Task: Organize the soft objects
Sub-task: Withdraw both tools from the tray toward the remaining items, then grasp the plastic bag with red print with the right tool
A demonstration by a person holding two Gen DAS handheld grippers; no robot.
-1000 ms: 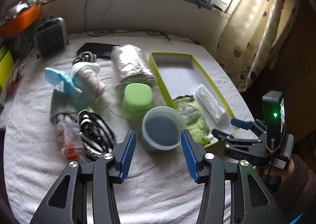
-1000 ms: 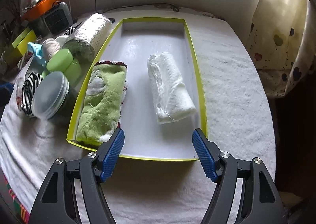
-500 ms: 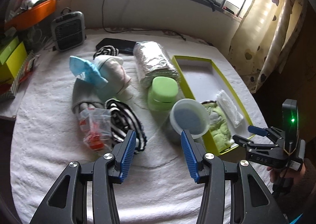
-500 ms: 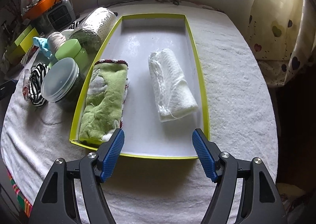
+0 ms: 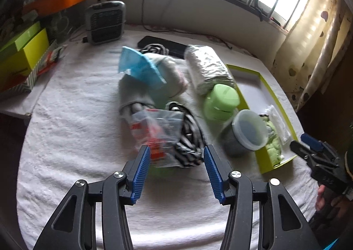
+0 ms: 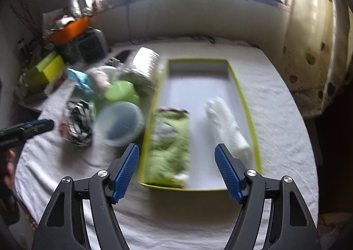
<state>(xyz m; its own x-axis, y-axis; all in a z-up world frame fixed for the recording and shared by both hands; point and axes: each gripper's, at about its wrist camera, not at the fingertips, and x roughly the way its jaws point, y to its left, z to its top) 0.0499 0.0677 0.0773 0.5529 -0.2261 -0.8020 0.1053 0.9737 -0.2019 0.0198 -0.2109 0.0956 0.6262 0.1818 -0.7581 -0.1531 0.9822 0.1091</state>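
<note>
Left wrist view, going left to right: green box (image 5: 22,56) off the table edge, a small heater (image 5: 105,21) at the back, then the pile on the white towel (image 5: 66,117). A blue cloth (image 5: 138,67) sits on a grey bundle (image 5: 136,95); nearer lie a plastic bag (image 5: 157,133) and a striped cloth (image 5: 189,137), touching each other. The left gripper (image 5: 176,172) hangs wide open just short of those two, holding nothing. Next come a foil roll (image 5: 207,71), a green jar (image 5: 220,102) and a lidded tub (image 5: 249,131) right against the tray (image 5: 268,86).

Right wrist view is pretty blurry, but the tray holds a green towel (image 6: 172,144) along its left wall and a white roll (image 6: 227,126) near its right wall, apart from each other. The right gripper (image 6: 176,172) is open too, empty, hovering over the tray's near end.
</note>
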